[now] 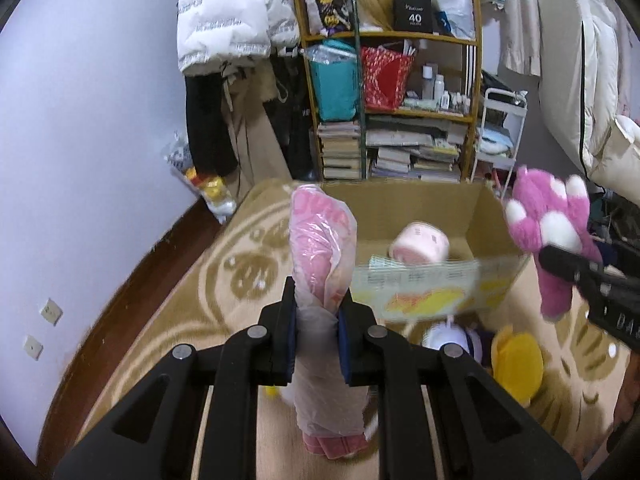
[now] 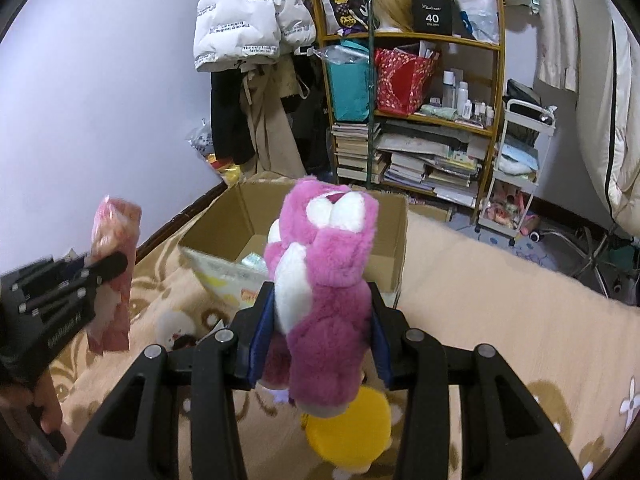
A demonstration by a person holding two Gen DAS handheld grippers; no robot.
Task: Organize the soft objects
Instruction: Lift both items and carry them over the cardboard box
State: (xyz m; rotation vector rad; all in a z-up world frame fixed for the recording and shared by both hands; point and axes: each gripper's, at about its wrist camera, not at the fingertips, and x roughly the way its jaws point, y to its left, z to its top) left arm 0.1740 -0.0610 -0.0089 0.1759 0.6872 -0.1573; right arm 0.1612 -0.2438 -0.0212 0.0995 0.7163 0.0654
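My left gripper (image 1: pixel 317 312) is shut on a pink soft item in a clear plastic bag (image 1: pixel 320 248), held upright above the blanket. My right gripper (image 2: pixel 322 300) is shut on a magenta and white plush paw (image 2: pixel 328 264). Both hang in front of an open cardboard box (image 1: pixel 400 200), which holds a pink and white plush (image 1: pixel 420 244). In the right wrist view the left gripper (image 2: pixel 108 264) and the bagged item (image 2: pixel 116 232) are at the far left. A yellow plush (image 2: pixel 352 428) and a white and purple plush (image 1: pixel 448 336) lie on the blanket below.
A beige patterned blanket (image 2: pixel 500 300) covers the surface under the box. Behind stand a full wooden shelf (image 1: pixel 400 120) with books and bags, a white trolley (image 2: pixel 520 168) and hanging jackets (image 1: pixel 224 12). A pale wall (image 1: pixel 100 120) closes the left side.
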